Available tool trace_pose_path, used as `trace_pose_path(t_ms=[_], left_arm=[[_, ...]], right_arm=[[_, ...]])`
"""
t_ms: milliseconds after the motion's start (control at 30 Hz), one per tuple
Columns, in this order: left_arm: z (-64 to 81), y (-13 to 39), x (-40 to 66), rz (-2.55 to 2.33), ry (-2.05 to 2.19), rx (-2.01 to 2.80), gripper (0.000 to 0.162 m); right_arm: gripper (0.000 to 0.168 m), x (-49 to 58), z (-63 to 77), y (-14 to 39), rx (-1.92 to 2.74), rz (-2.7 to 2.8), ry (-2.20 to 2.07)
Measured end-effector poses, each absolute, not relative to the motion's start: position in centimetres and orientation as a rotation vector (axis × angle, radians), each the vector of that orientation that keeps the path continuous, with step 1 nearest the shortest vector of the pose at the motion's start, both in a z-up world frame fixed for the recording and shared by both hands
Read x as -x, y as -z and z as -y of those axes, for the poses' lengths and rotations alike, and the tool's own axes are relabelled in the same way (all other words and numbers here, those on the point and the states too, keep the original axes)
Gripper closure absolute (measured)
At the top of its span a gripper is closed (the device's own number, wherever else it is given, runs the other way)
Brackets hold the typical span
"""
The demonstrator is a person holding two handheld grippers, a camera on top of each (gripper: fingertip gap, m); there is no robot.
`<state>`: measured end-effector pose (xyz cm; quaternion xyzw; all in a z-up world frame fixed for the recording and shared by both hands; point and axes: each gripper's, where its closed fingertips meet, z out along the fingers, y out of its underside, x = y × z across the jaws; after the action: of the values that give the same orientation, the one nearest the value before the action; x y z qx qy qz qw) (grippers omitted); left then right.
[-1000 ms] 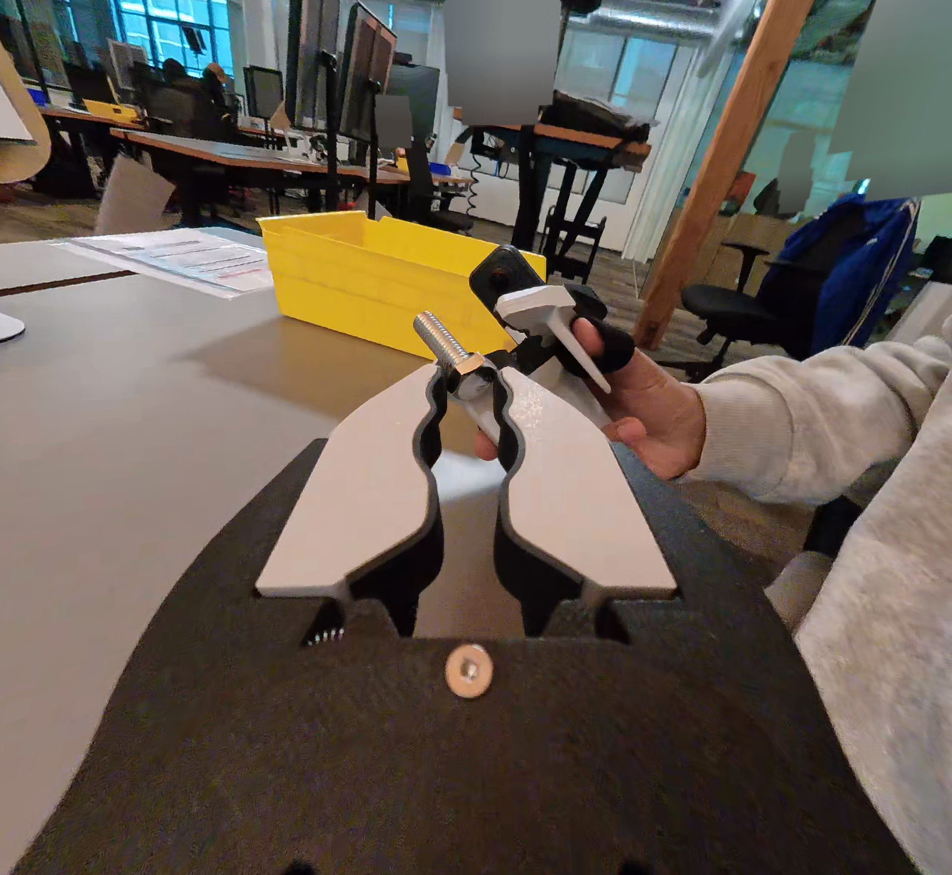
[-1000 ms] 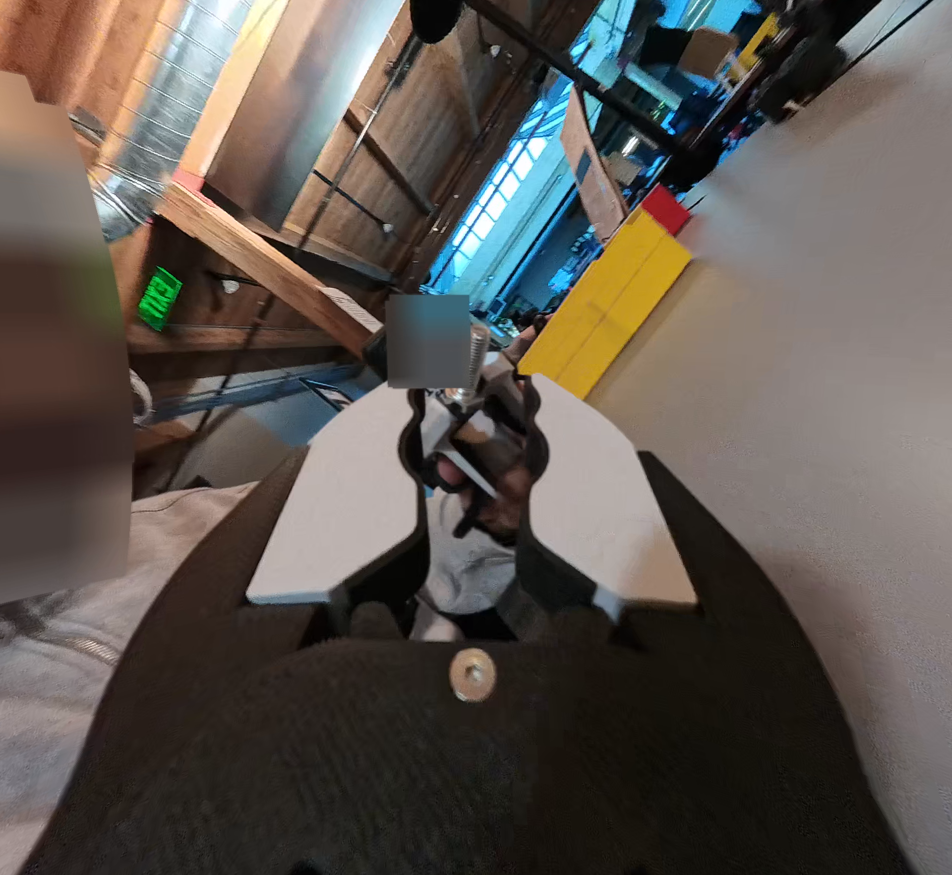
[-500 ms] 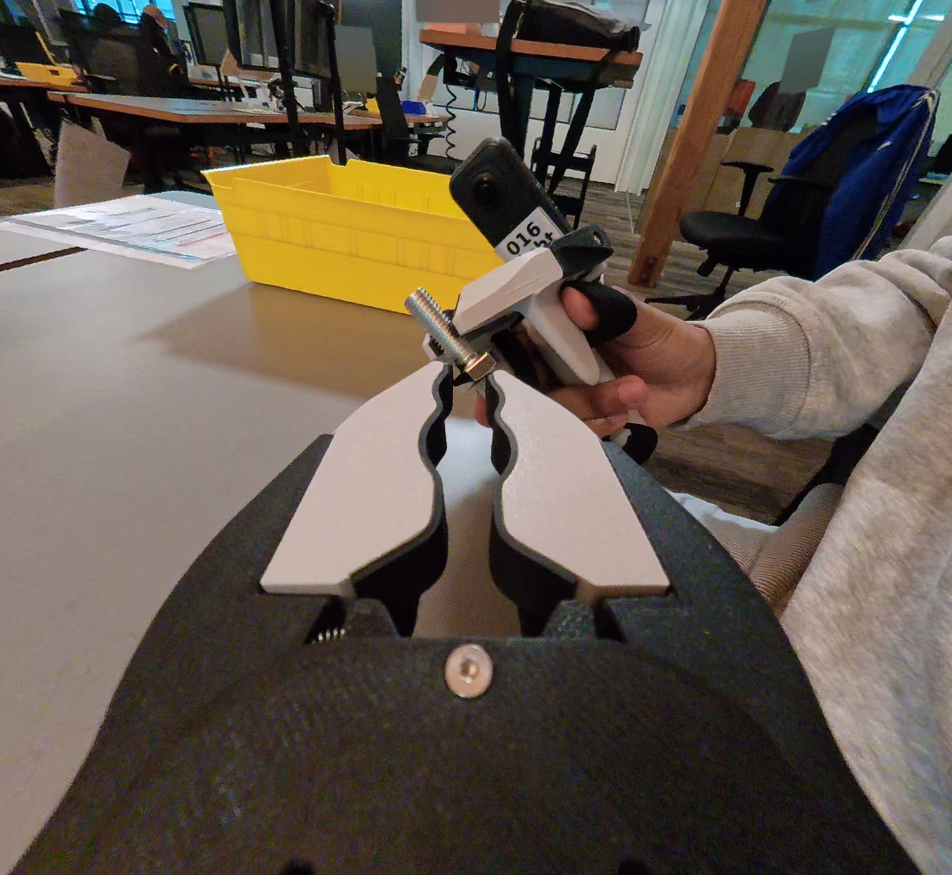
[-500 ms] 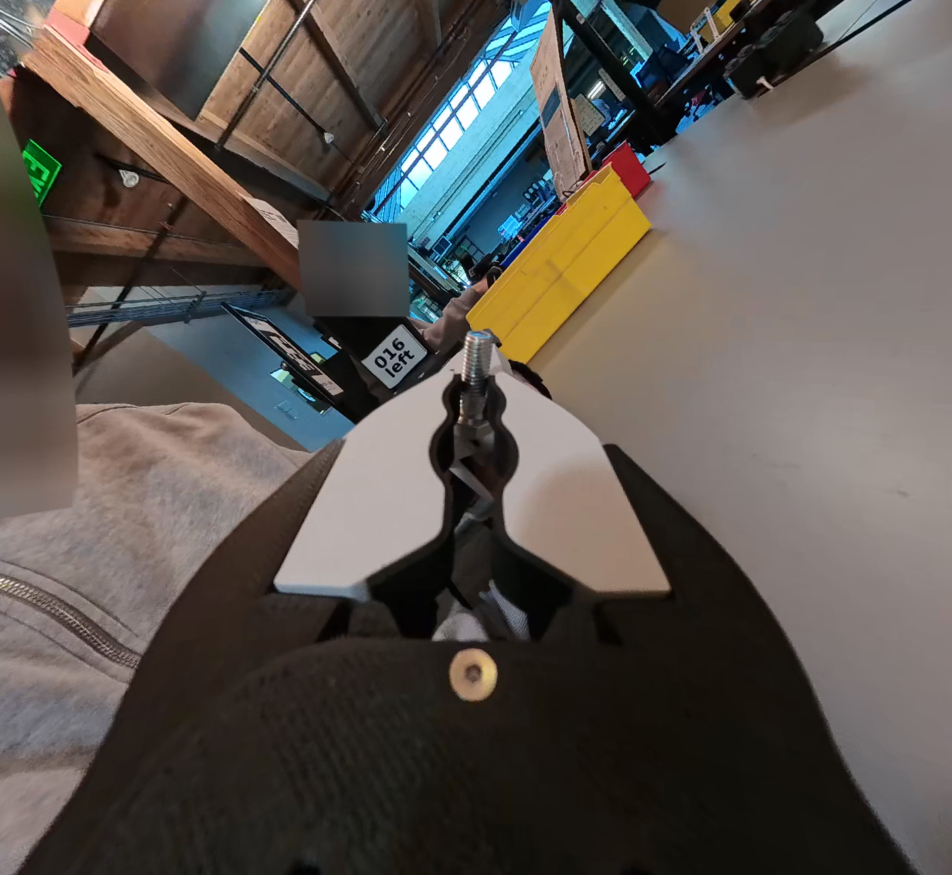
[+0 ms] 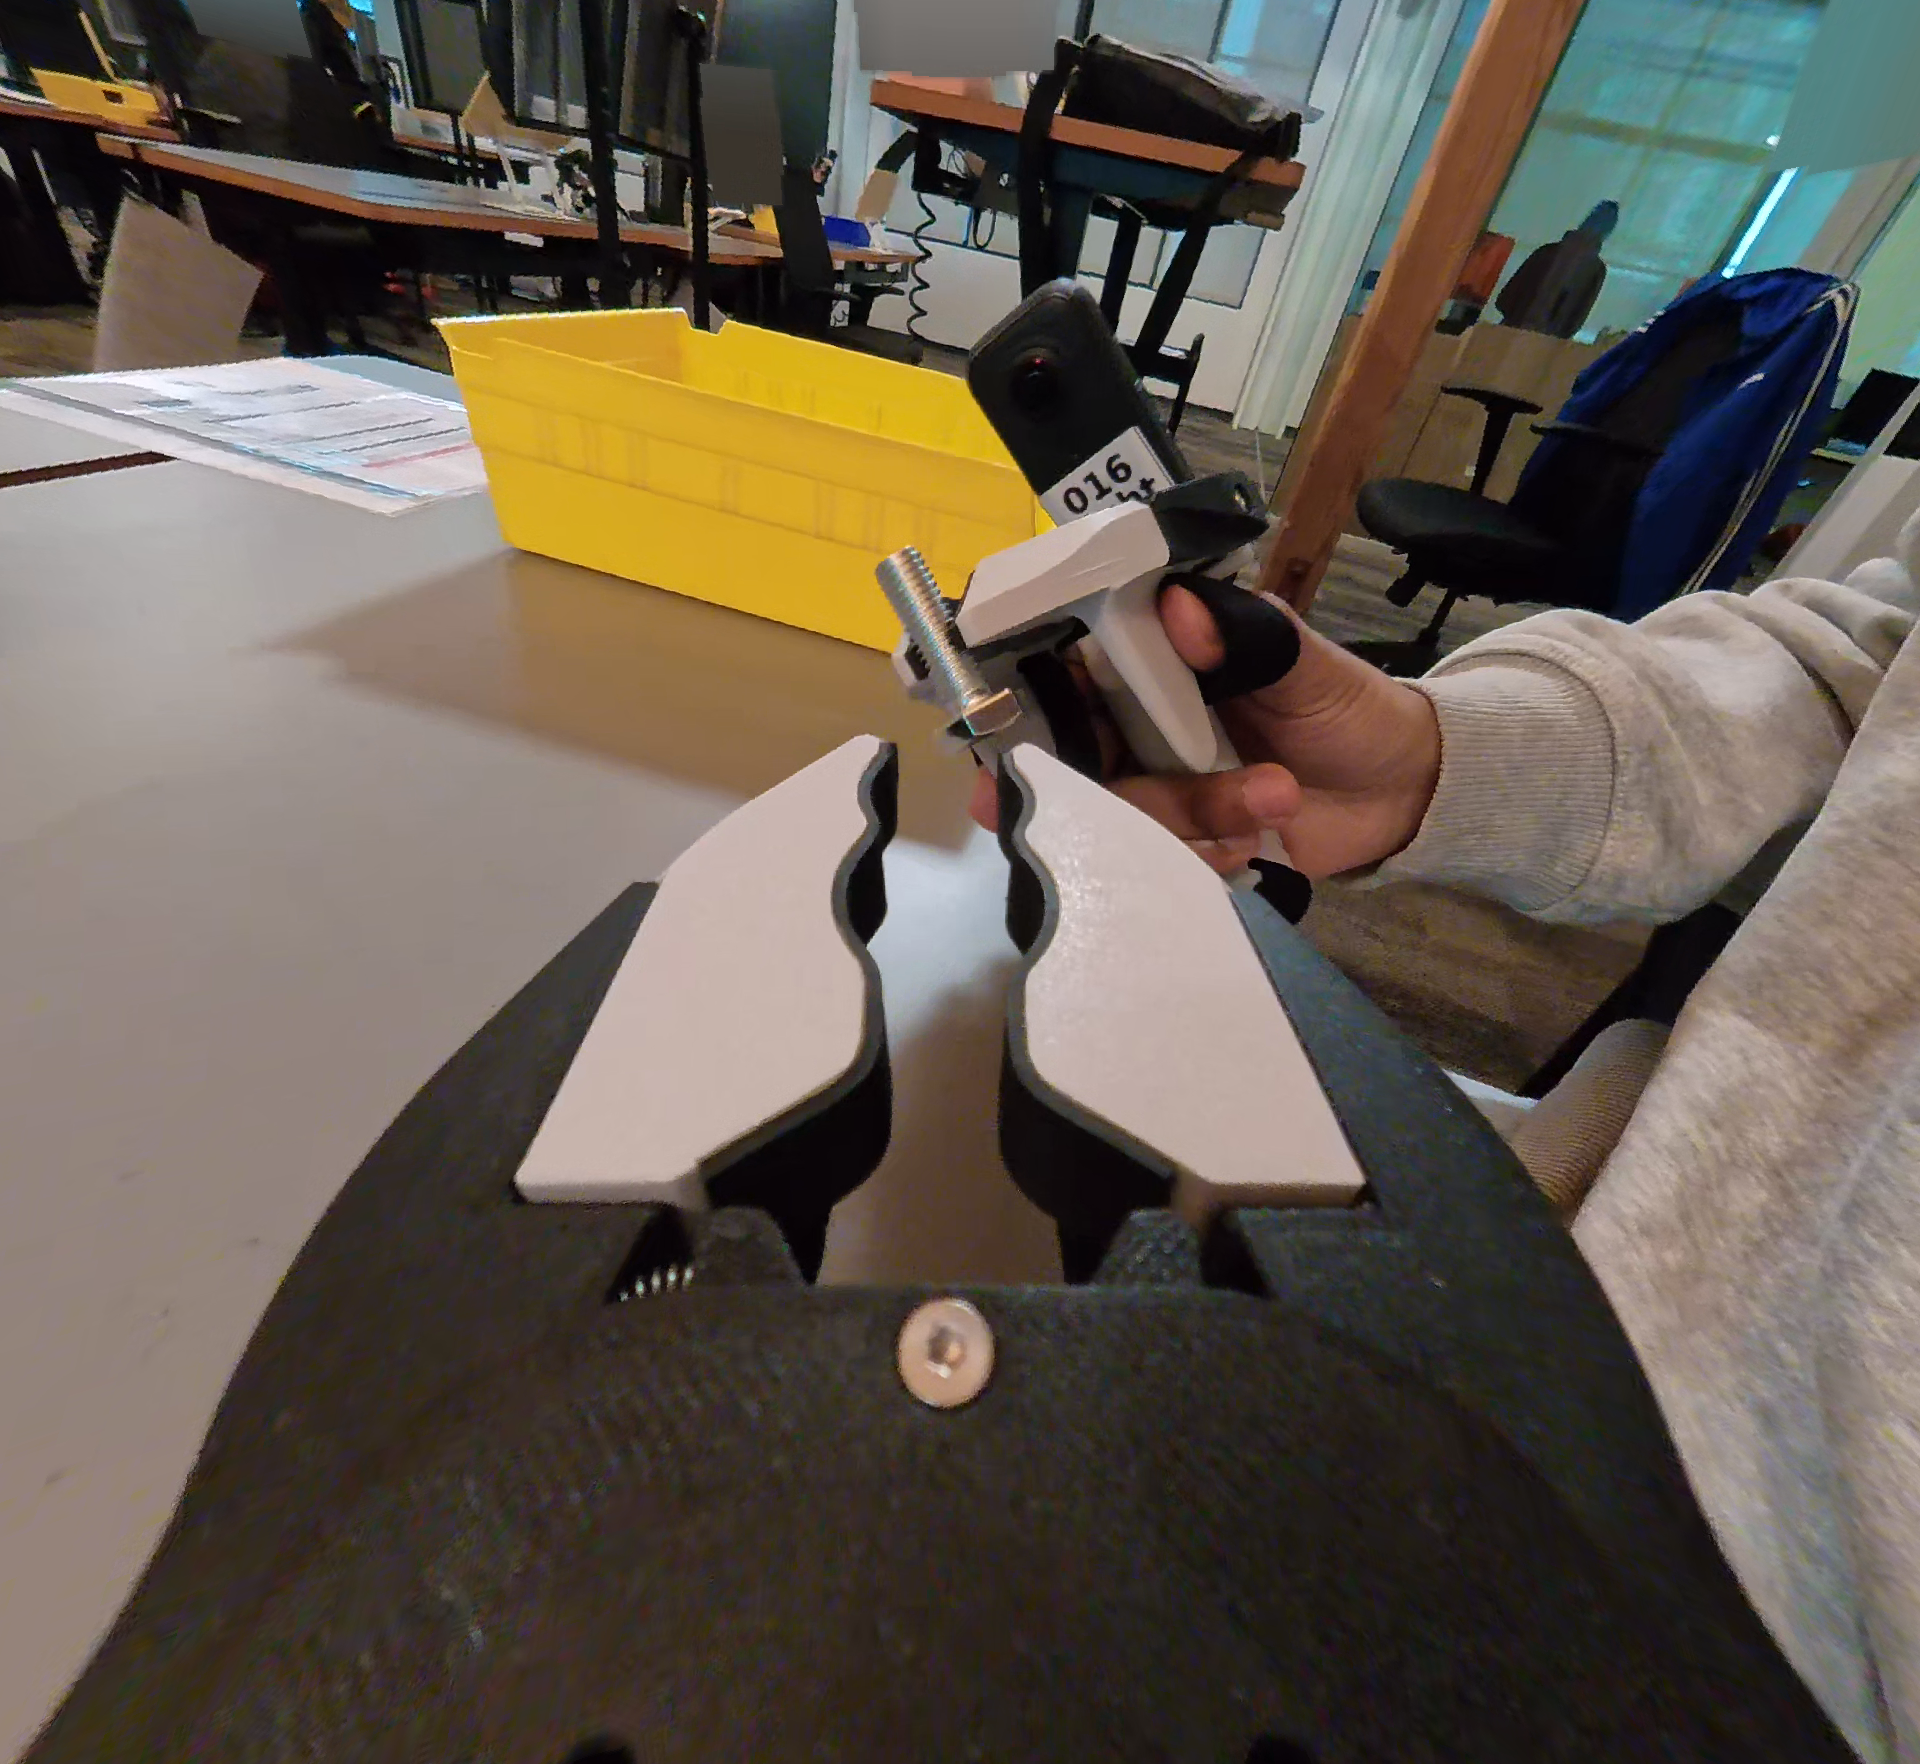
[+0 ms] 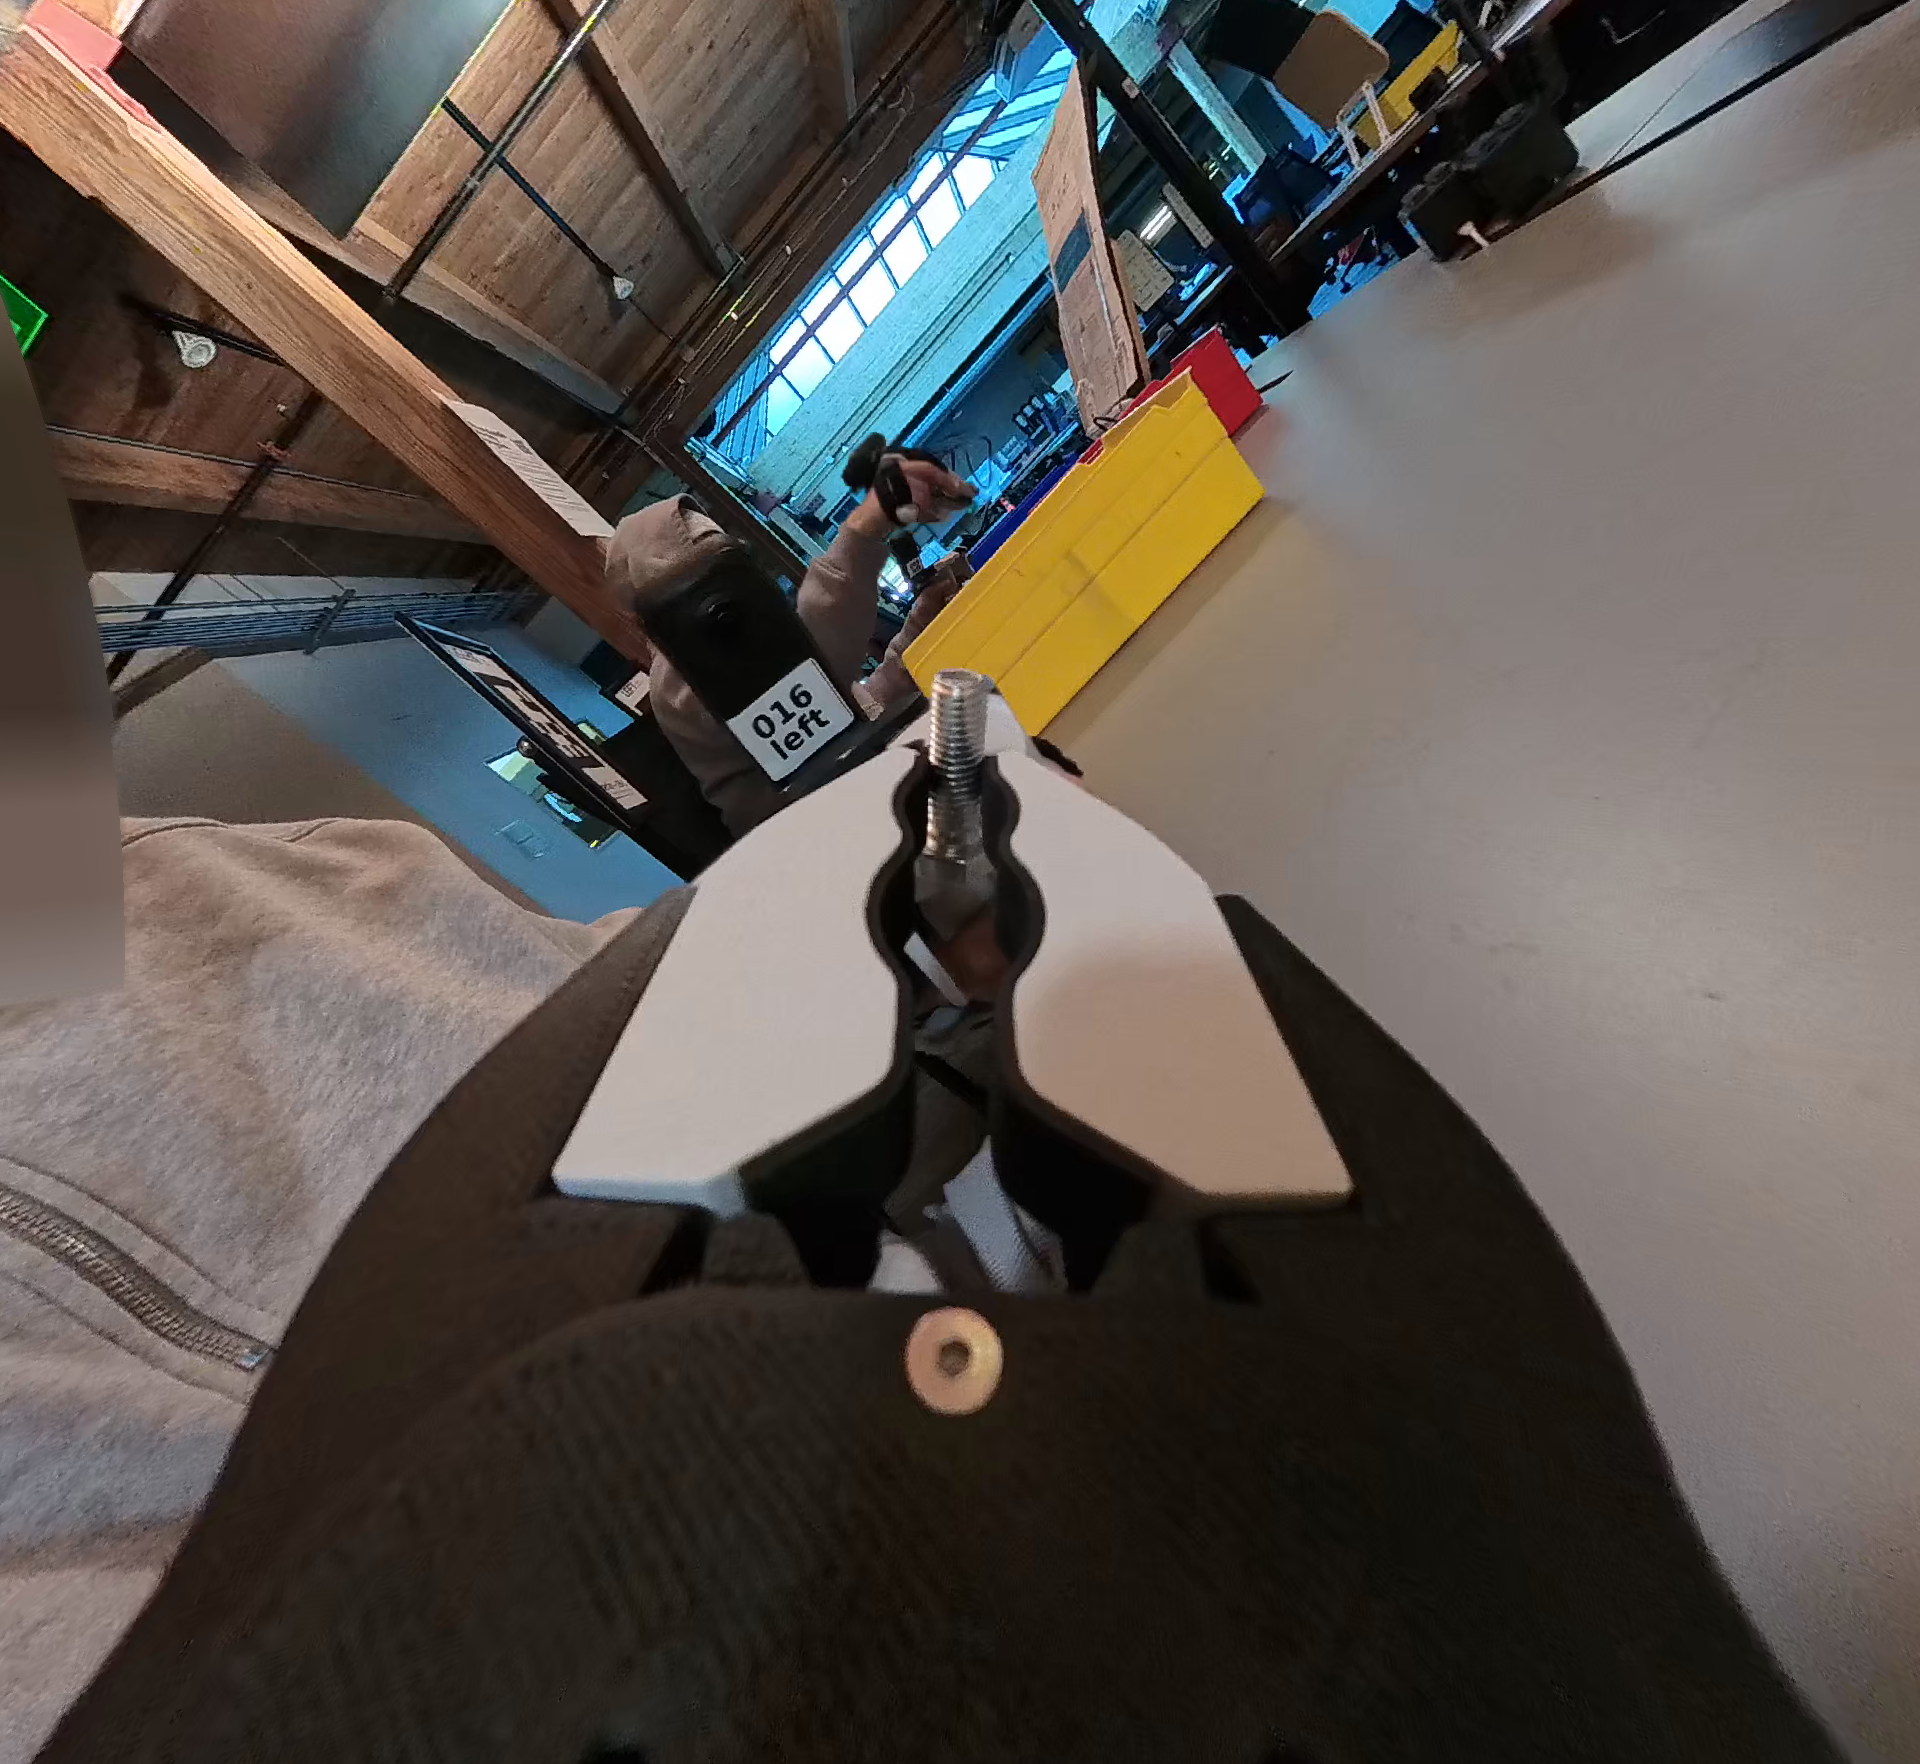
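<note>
Right hand-held gripper [image 6: 956, 769] clamps a bolt [image 6: 954, 779]; left hand-held gripper [image 5: 940, 764] gapes empty over table [image 5: 260, 779], yellow bin [image 5: 727, 467] beyond

Left claw [image 5: 943, 764] parted and empty; right claw [image 6: 956, 758] clamped tight.

The bolt [image 5: 940, 649] is bright silver. Each gripper, left [image 5: 940, 764] and right [image 6: 954, 758], has 2 pale grey fingers on a textured black body. The bin [image 5: 727, 457] is yellow, the counter [image 5: 260, 779] beige-grey, the sleeve [image 5: 1621, 738] light grey. The bin [image 6: 1221, 379] beyond looks red.
</note>
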<state>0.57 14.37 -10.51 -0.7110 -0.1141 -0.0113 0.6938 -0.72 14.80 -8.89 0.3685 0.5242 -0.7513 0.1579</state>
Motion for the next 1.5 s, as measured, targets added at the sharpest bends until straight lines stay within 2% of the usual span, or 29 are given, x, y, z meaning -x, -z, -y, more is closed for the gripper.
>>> trace_pose_path(t_ms=[933,1500], left_arm=[[-14.4,10.5,-1.1,0.272,0.186,1.568,0.134],[-14.5,10.2,-3.3,0.172,0.355,1.54,0.127]], right_arm=[[0.158,0.5,-14.5,8.8,-1.003,-1.781,2.24],[0.159,-1.0,-13.1,8.3,-0.796,-1.943,2.295]])
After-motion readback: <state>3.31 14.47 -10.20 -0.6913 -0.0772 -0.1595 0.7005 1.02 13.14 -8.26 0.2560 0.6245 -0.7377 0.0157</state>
